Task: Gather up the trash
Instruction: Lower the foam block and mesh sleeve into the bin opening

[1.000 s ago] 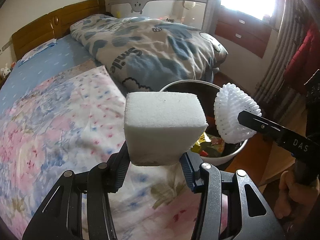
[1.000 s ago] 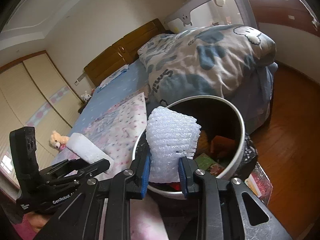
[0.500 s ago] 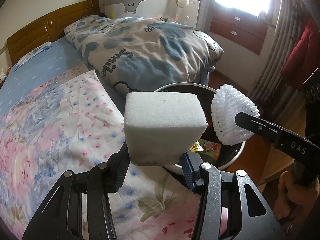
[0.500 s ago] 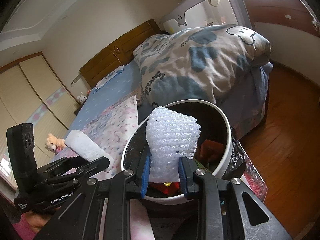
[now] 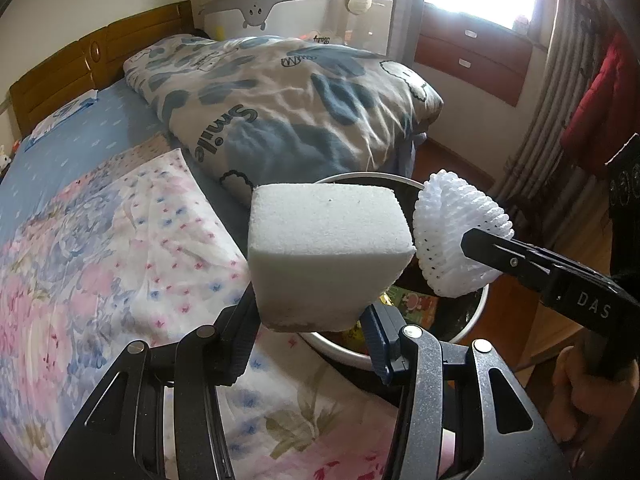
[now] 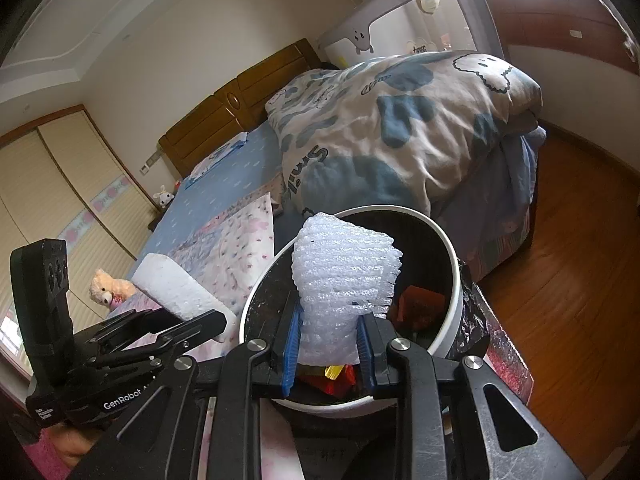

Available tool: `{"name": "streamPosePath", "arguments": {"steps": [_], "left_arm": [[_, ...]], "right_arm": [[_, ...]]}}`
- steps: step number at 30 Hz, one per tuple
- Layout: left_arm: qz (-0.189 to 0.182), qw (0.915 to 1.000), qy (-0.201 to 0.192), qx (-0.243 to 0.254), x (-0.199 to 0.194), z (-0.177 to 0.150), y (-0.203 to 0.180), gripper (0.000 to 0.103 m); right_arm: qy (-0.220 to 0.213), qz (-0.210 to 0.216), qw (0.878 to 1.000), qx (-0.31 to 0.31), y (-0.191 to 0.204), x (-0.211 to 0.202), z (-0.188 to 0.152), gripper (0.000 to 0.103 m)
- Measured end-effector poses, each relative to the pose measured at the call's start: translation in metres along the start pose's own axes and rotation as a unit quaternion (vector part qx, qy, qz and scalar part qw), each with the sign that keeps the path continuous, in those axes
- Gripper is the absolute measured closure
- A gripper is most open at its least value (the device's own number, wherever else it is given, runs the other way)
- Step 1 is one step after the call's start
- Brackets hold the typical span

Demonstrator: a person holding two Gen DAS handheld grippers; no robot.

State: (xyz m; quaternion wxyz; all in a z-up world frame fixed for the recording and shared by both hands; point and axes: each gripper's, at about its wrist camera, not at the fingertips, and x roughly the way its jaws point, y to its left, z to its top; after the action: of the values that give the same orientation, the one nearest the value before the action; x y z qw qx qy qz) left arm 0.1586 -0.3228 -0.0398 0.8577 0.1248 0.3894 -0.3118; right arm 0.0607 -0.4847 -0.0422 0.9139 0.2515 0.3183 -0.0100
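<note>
My left gripper (image 5: 308,328) is shut on a white foam block (image 5: 324,252) and holds it above the bed's edge, just left of the bin. My right gripper (image 6: 329,350) is shut on a white foam fruit net (image 6: 344,280) and holds it over the bin's open mouth. The round white trash bin (image 6: 456,280) has a black liner and colourful wrappers inside. In the left wrist view the net (image 5: 460,236) hangs over the bin (image 5: 476,312). In the right wrist view the block (image 6: 176,292) sits left of the bin.
A bed with a floral sheet (image 5: 100,264) and a blue-patterned duvet (image 5: 288,108) lies left of and behind the bin. Wooden floor (image 6: 580,280) lies to the right. A teddy bear (image 6: 106,290) sits by the wardrobe side.
Both grippers have moved closer to the bin with their loads. The net now hangs further over the bin's mouth. Both grips are unchanged.
</note>
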Motion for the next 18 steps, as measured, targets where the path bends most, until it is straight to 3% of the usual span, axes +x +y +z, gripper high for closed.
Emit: {"name": "streamPosePath", "arguments": {"steps": [18], "left_arm": [[-0.003, 0.9998, 0.016, 0.010, 0.021, 0.010, -0.009, 0.056]], "right_arm": [[0.017, -0.003, 1.000, 0.000, -0.009, 0.014, 0.007, 0.078]]}}
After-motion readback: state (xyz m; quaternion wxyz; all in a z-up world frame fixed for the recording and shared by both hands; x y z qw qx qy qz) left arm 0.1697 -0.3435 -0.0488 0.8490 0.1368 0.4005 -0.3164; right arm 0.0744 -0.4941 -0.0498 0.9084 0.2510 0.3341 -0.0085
